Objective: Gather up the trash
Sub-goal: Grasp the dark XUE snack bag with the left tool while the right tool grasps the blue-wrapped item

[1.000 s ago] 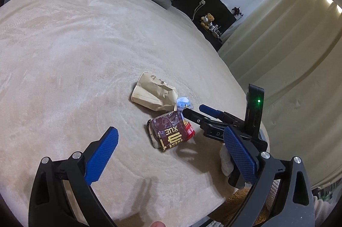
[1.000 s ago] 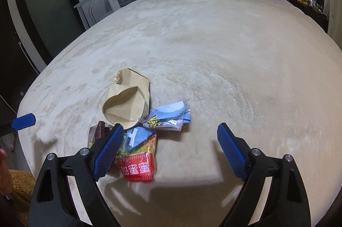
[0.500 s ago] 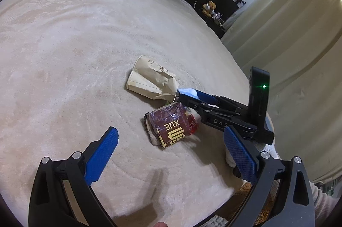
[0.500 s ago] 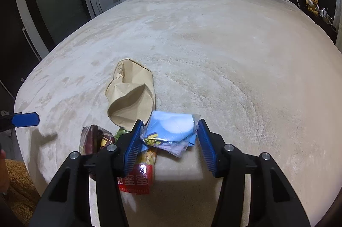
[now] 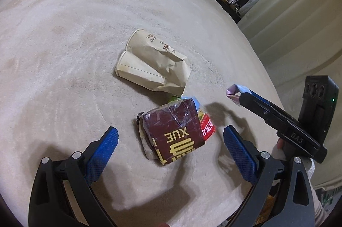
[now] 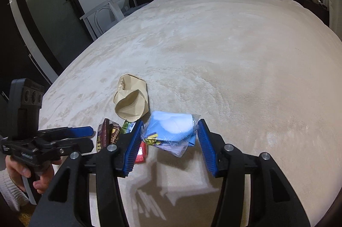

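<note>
My right gripper (image 6: 168,137) pinches the blue wrapper (image 6: 171,128); I lift slowly. My left gripper (image 5: 171,147), jaws spread, should straddle the red pack (image 5: 173,132) evenly before squeezing.

tan cup (image 5: 149,64), maroon packet (image 5: 175,132), perhaps foil

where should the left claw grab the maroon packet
Across the maroon packet's two long side edges, coming down from above. It lies flat on the bed, between the open left claw. Its far end rests on other wrappers, so stay on the near half.
</note>
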A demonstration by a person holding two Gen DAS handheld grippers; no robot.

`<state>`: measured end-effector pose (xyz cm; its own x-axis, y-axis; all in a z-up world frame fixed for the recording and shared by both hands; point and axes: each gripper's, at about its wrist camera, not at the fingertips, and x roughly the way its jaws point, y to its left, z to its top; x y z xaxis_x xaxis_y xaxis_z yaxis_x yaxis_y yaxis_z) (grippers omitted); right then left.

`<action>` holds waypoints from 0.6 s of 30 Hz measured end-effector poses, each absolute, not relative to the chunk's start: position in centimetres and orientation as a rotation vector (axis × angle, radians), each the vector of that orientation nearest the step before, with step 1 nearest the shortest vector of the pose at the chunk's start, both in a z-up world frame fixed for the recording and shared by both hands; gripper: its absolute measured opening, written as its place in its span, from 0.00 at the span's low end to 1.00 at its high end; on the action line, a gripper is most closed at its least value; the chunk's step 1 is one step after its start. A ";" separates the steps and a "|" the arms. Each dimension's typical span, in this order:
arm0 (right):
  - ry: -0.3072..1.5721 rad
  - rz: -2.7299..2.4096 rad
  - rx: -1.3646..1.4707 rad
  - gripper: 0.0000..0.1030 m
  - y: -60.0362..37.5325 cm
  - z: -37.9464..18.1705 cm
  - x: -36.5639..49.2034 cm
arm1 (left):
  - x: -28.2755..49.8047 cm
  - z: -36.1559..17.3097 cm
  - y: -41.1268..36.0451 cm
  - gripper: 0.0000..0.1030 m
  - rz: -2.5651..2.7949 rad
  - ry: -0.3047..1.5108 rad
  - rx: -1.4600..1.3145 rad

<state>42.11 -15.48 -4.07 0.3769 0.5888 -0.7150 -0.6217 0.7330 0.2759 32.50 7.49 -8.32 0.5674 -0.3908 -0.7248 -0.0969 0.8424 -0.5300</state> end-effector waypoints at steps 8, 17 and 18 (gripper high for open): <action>0.887 0.781 -0.021 0.51 -16.9 -3.6 41.9 | 33.4 -9.8 8.1 0.66 -0.193 0.978 -0.586; 0.877 0.780 -0.018 0.51 -17.1 -3.5 41.8 | 32.7 -9.0 7.2 0.63 -0.199 0.951 -0.548; 0.872 0.780 -0.013 0.51 -17.2 -3.4 41.7 | 32.6 -8.8 7.3 0.63 -0.197 0.944 -0.551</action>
<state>41.70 -17.23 -3.36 0.3900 0.6085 -0.6911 -0.6187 0.7290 0.2928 32.57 7.25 -8.84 0.5806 -0.3935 -0.7128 -0.0752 0.8458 -0.5281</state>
